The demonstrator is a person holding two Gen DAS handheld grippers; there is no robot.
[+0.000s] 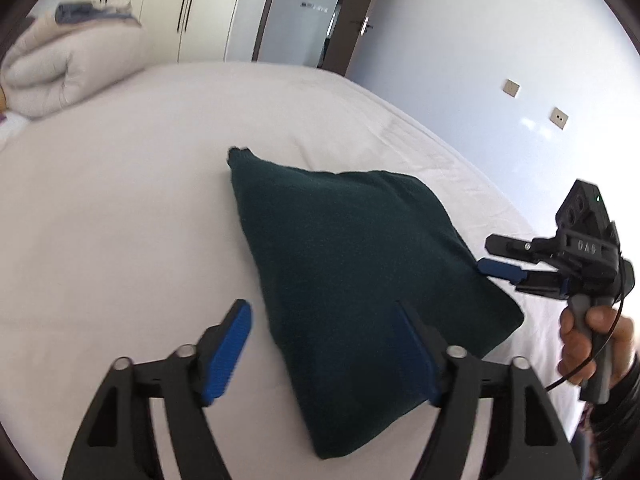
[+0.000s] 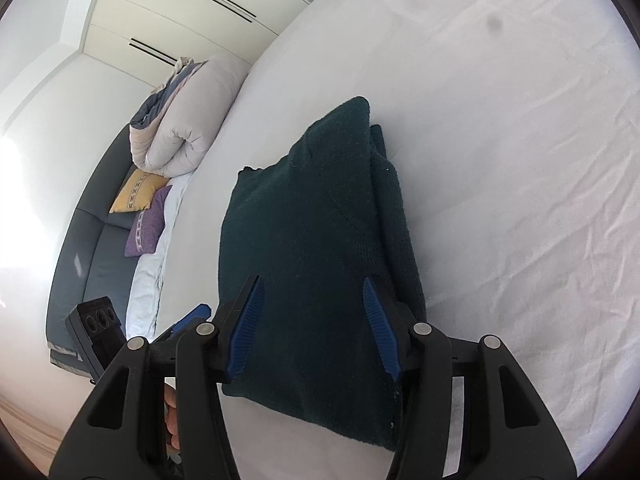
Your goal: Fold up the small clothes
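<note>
A dark green knitted garment [image 1: 360, 280] lies folded into a thick bundle on the white bed sheet [image 1: 120, 220]; it also shows in the right wrist view [image 2: 312, 248]. My left gripper [image 1: 320, 340] is open and hovers over the garment's near left edge, holding nothing. My right gripper [image 2: 316, 320] is open above the garment's near end, holding nothing. The right gripper also shows in the left wrist view [image 1: 496, 258] at the garment's right edge. The left gripper shows in the right wrist view [image 2: 188, 322], low at the left.
A rolled beige duvet [image 1: 60, 72] lies at the head of the bed, with yellow [image 2: 138, 192] and purple [image 2: 148, 224] cushions on a grey bench. Wardrobes [image 1: 180, 8], a door [image 1: 352, 20] and a white wall [image 1: 500, 80] surround the bed.
</note>
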